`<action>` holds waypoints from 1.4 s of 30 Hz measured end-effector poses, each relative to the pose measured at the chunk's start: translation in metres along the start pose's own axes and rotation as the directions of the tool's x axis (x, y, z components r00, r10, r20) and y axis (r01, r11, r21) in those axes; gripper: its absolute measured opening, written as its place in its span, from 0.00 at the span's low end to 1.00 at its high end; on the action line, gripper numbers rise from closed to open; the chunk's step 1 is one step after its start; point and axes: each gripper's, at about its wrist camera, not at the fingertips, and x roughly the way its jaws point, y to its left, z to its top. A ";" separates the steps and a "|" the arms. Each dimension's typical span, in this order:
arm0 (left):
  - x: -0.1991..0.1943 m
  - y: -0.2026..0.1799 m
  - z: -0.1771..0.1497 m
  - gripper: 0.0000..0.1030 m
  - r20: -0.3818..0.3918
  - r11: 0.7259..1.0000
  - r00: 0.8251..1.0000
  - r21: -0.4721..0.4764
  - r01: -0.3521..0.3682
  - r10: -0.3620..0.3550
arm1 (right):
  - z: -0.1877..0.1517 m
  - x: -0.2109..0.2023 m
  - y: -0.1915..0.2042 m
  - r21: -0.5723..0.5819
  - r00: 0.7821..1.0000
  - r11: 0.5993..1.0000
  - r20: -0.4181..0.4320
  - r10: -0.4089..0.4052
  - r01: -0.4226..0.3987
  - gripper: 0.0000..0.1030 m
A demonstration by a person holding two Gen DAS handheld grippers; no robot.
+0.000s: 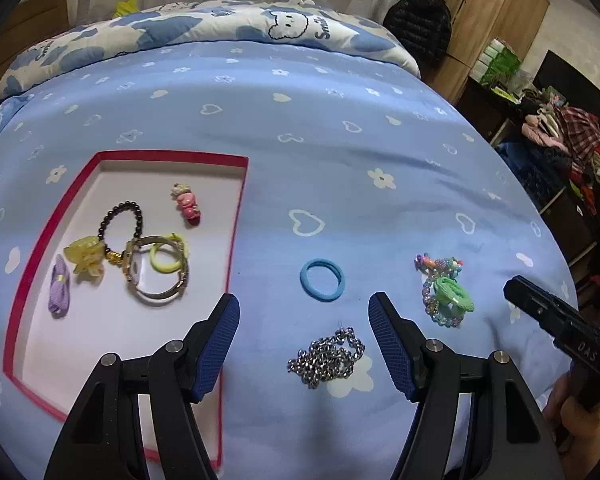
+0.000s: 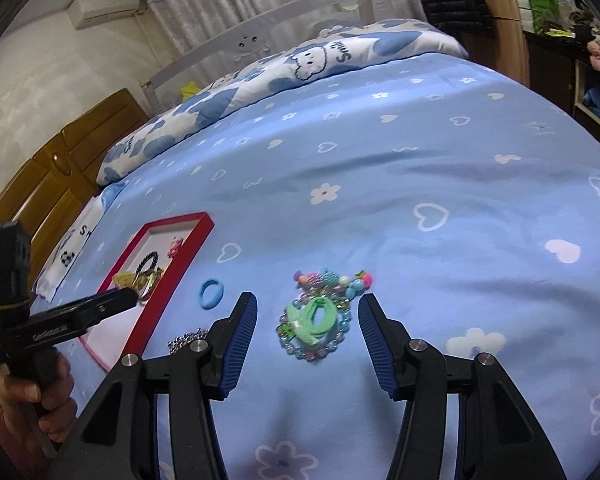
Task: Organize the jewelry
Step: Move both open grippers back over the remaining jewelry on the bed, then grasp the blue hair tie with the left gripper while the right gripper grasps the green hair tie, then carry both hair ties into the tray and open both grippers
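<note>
While the red box already holds several pieces, three lie outside it on the bed: a blue hair tie, a silver chain, and a green-and-beaded bundle. Both the left gripper and right gripper stand released, empty.

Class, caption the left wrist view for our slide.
Open left gripper hovers over silver chain and blue hair tie, beside red-rimmed tray.

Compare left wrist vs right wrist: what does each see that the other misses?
Left wrist only: the purple clip and yellow hair tie inside the red box.
Right wrist only: the wall air conditioner.
Both: blue hair tie, silver chain, green tie on the beaded bracelets; both grippers open, empty.
</note>
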 end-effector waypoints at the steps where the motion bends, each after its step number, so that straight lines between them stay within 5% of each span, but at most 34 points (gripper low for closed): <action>1: 0.005 -0.001 0.002 0.65 -0.007 1.000 1.000 0.004 -0.003 0.003 | -0.001 0.003 0.001 -0.008 1.000 1.000 -0.007 0.004 -0.004 0.53; 14: 0.063 -0.017 0.016 0.63 -0.087 0.997 0.996 0.067 -0.031 0.037 | -0.009 0.036 0.009 -0.059 0.994 0.998 -0.109 0.021 -0.028 0.52; 19: 0.090 -0.021 0.022 0.62 -0.127 0.995 0.990 0.089 -0.048 0.059 | -0.011 0.051 0.012 -0.092 0.990 0.996 -0.143 -0.004 -0.009 0.44; 22: 0.105 -0.024 0.023 0.49 -0.155 0.993 0.986 0.106 -0.043 0.060 | -0.013 0.059 0.008 -0.098 0.986 0.995 -0.164 -0.030 0.014 0.33; 27: 0.116 -0.028 0.023 0.10 -0.158 0.991 0.986 0.130 -0.025 0.046 | -0.015 0.063 0.004 -0.112 0.983 0.993 -0.171 -0.060 0.041 0.13; 29: 0.116 -0.027 0.024 0.04 -0.159 0.993 0.987 0.121 0.003 0.017 | -0.014 0.061 0.004 -0.110 0.984 0.993 -0.165 -0.059 0.041 0.12; 42: 0.050 -0.008 0.015 0.02 -0.060 0.996 0.996 0.043 0.075 -0.073 | 0.002 0.035 0.015 -0.071 0.995 0.997 -0.095 0.025 -0.032 0.11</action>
